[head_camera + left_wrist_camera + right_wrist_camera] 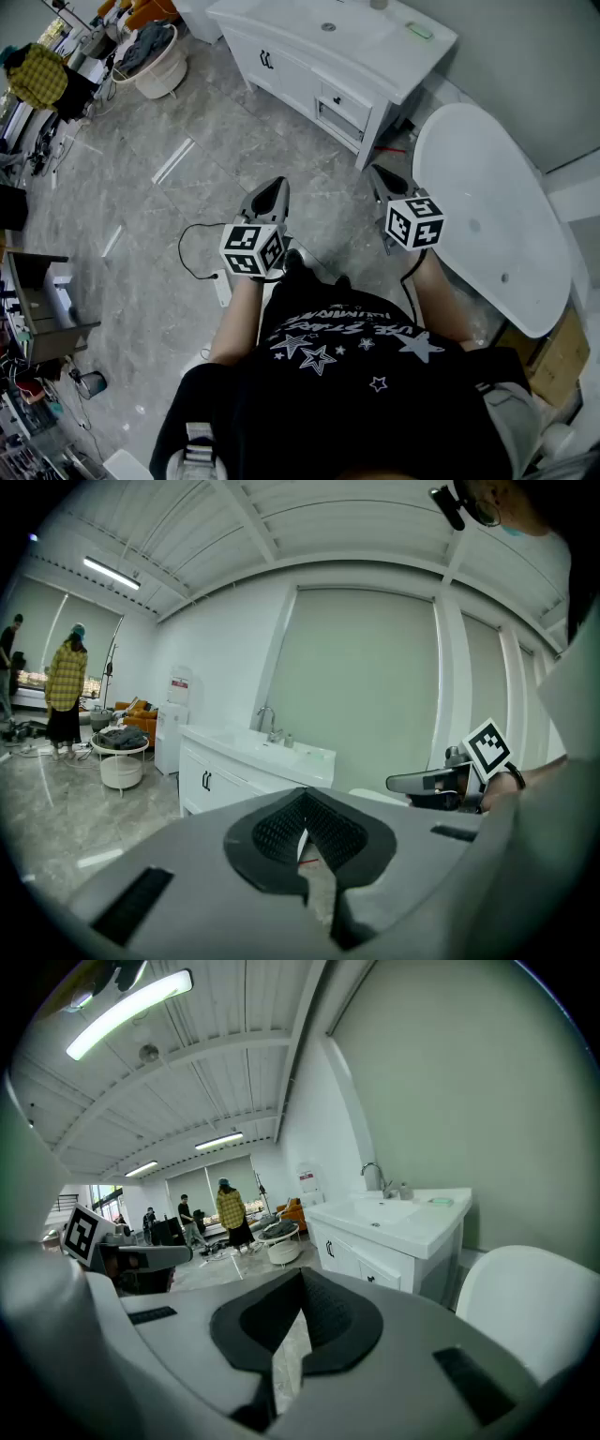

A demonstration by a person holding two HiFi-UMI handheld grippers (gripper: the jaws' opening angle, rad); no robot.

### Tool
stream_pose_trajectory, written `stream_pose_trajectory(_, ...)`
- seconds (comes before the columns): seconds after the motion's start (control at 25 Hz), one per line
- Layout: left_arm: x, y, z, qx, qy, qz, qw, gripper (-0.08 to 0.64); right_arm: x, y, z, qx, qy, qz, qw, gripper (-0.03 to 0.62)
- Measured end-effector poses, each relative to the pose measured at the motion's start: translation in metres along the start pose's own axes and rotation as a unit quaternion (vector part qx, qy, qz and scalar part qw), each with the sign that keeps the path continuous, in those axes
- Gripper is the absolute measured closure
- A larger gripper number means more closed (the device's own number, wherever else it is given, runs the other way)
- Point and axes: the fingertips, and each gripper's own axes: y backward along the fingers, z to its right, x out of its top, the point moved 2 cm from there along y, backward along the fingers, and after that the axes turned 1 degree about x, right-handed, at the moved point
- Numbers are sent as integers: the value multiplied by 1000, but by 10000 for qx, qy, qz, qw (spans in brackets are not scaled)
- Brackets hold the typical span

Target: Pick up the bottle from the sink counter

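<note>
Currently the task is at the approach step; no pick-up has begun. The left hand-held gripper and right hand-held gripper are both clenched on nothing, ribbed black pads meeting, and are held side by side well short of the vanity. The bottle, small and pale, appears to stand upright just beside the curved metal tap at the back of the smooth white worktop; its material cannot be judged. In my judgement the next move calls for crossing the glossy grey stone-look floor, releasing one set of jaws, and lining up on the bottle. A smooth white oval bathtub stands alongside.
</note>
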Motion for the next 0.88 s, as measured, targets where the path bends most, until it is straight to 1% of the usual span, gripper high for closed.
stream_pose_trajectory(0.24,-10,4,3,25,130,-111,9999,552,-5,3,-1,8,-14,-51,10000,586)
stream_pose_trajectory(0.4,-14,4,2,31,-75,-206,9998,552,-7,0,-5,26,2,-111,9999,586)
stream_pose_trajectory(0.56,-13,3,-1,-27,-36,-204,9998,552,-8,-5,-7,4,28,-169,9999,586)
stream_pose_trajectory(0.76,-20,-4,-19,-141,68,-271,9995,552,-9,-20,-9,-120,-29,-151,9998,586)
stream_pose_trajectory(0.88,-18,-14,-40,-253,110,-315,9991,552,-5,-37,-10,-240,-99,-128,9996,586)
